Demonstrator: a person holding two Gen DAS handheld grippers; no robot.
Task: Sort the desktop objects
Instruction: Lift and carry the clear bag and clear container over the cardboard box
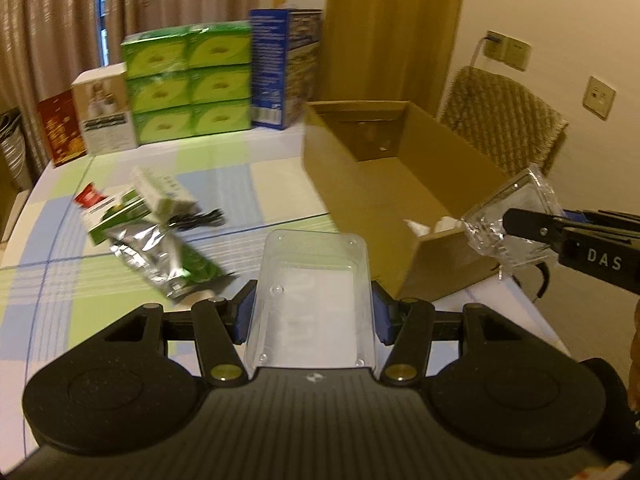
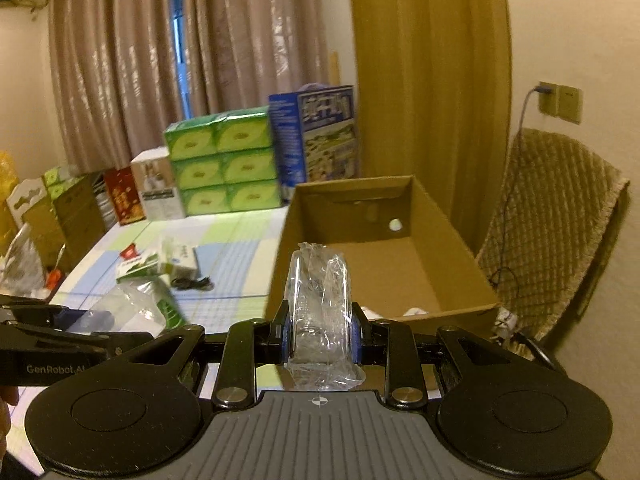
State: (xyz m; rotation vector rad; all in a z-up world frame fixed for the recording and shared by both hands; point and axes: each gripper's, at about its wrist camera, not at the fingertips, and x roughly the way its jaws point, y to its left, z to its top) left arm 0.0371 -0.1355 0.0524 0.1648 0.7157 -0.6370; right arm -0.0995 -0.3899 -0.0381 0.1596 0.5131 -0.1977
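Note:
My left gripper (image 1: 312,314) is shut on a clear plastic tray (image 1: 312,272), its blue pads pressed on the tray's two sides, above the table's front edge. My right gripper (image 2: 320,336) is shut on a crumpled clear plastic package (image 2: 320,292), held upright just before the near wall of an open cardboard box (image 2: 352,216). In the left wrist view, the right gripper (image 1: 520,226) holds that package (image 1: 516,204) over the near right corner of the box (image 1: 348,184). In the right wrist view, the left gripper (image 2: 80,332) and its tray (image 2: 120,310) show at the lower left.
Loose items lie left of the box: a silver-green pouch (image 1: 160,258), a white carton (image 1: 160,192), a red packet (image 1: 90,196), a black cable (image 1: 200,218). White scraps (image 1: 436,226) lie in the box. Green tissue packs (image 1: 188,80) and a blue carton (image 1: 280,68) stand behind. A chair (image 2: 560,216) stands right.

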